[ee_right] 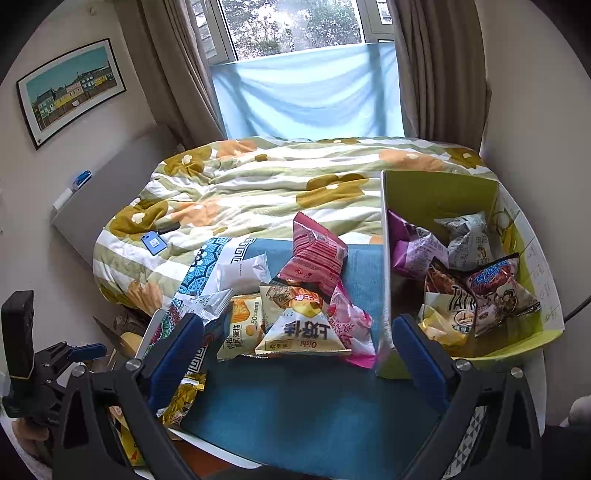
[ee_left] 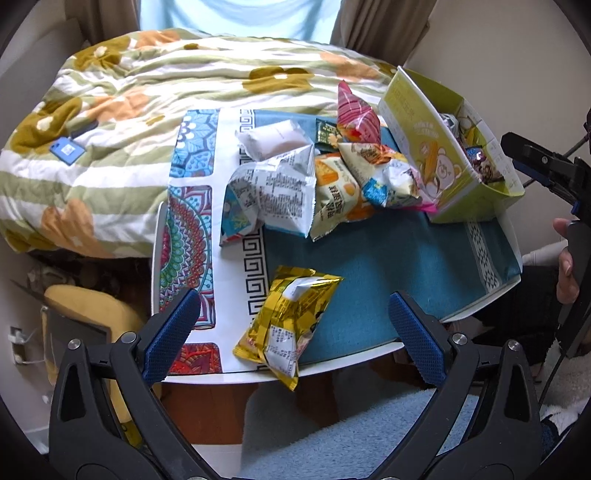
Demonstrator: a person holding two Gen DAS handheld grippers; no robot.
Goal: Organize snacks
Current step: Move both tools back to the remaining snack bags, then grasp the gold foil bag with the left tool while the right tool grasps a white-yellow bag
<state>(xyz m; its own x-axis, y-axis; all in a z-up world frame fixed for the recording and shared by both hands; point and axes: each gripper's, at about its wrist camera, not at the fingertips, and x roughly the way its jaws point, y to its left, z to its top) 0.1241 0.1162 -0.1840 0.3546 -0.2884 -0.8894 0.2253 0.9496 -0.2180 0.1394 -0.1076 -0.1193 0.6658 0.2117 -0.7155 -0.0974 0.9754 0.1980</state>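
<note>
Gold snack bag (ee_left: pixel 286 325) sitting right between the left gripper (ee_left: pixel 295 332) fingers

left gripper spread wide, not touching it; right gripper (ee_right: pixel 299 354) also apart, empty, near the green box (ee_right: pixel 517 343) on the counter (ee_right: pixel 295 406)

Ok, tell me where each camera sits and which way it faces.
Left wrist: on the left hand-held gripper, open, over the gold packet; the right hand-held gripper shows at right.
Right wrist: on the right hand-held gripper, open, facing the snack pile and window.
Both see the green box, quilt, and table mat.
</note>
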